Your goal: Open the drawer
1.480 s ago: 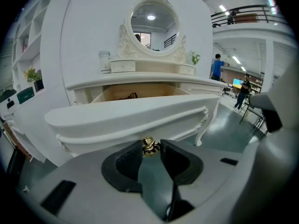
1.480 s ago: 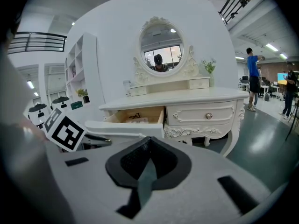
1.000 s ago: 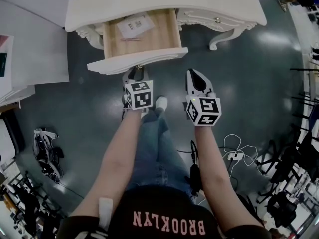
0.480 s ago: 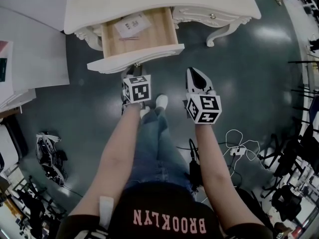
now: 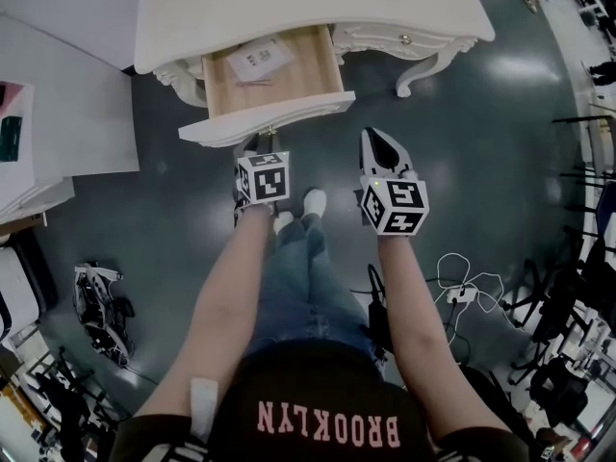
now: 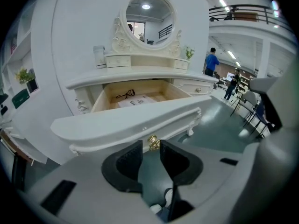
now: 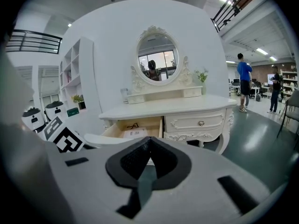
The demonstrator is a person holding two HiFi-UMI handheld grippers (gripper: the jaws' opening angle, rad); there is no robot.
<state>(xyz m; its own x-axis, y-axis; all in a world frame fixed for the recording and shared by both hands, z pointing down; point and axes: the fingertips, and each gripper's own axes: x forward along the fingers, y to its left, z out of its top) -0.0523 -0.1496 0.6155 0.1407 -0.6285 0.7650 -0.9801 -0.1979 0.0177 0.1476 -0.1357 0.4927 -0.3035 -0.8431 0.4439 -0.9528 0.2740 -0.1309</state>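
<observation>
The white dressing table's left drawer (image 5: 269, 118) stands pulled out, with a paper (image 5: 258, 58) and a small dark item (image 6: 125, 95) on its wooden bottom. My left gripper (image 5: 261, 146) sits just under the drawer front (image 6: 126, 120). The brass knob (image 6: 152, 143) lies between its tips, near the right pad, with a gap to the left pad; the jaws are closing slightly. My right gripper (image 5: 375, 141) hangs over the floor to the right of the drawer, shut and empty, its tips meeting (image 7: 148, 143). From there the open drawer (image 7: 135, 125) shows to the left.
The table top (image 5: 318, 3) carries an oval mirror (image 6: 148, 15); a second drawer (image 7: 201, 123) on the right is closed. A white cabinet (image 5: 58, 104) stands at the left. Cables (image 5: 462, 292) and gear (image 5: 96, 301) lie on the floor. My shoes (image 5: 310, 202) are below the drawer.
The drawer stays out and the left gripper stays at the knob. The right gripper has lifted slightly. The head view has shifted a little.
</observation>
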